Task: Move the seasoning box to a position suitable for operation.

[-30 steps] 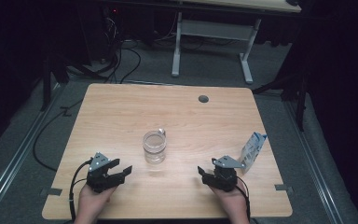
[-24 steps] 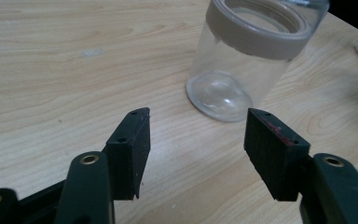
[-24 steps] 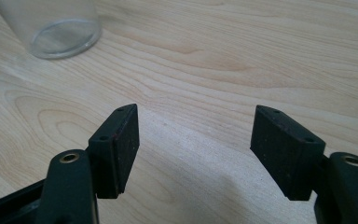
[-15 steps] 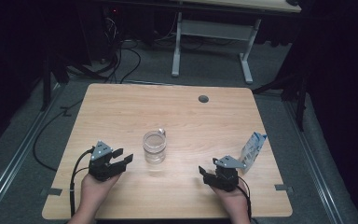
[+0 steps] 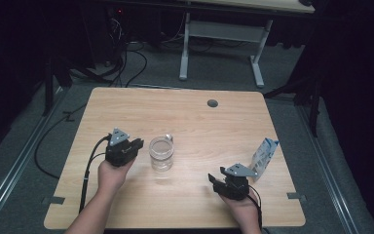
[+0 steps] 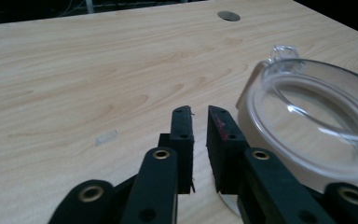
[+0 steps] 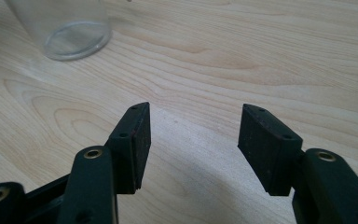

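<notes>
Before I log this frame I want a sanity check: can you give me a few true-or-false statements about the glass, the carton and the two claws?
1. The clear glass cup stands upright on the table. True.
2. The left claw grips the cup. False: its jaws have just been closing, nearly together, on nothing, beside the cup.
3. The right claw stands open with nothing in it. True.
4. The small carton lies by the left hand. False: it is near the right claw, by the table's right edge.
</notes>
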